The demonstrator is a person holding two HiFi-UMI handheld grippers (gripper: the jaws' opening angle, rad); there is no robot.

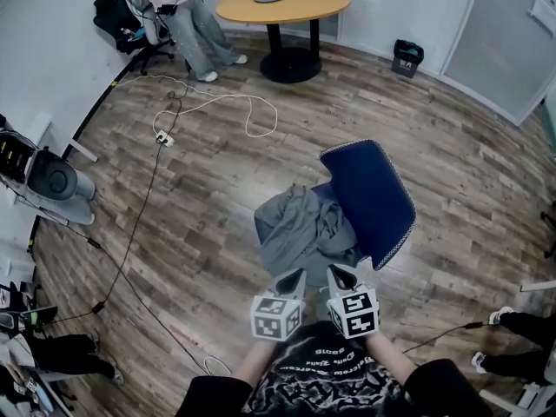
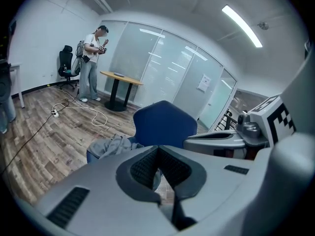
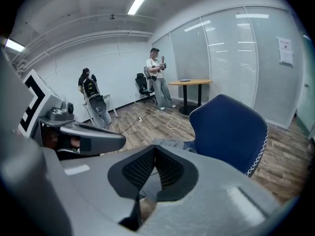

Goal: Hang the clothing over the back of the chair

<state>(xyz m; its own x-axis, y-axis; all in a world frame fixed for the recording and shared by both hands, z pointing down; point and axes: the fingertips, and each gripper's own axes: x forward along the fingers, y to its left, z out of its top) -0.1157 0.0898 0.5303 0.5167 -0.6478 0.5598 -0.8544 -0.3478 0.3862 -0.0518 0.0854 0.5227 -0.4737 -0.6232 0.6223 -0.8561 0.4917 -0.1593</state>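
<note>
Two grippers, both empty | head view: left gripper (image 1: 292,278) and right gripper (image 1: 342,274) near grey clothing (image 1: 300,228) heaped on chair (image 1: 369,194) seat, backrest bare | left gripper view: jaws together on nothing | right gripper view: jaws together, empty | handling: probably light, limp; pinch raised folds at two spread points.
</note>
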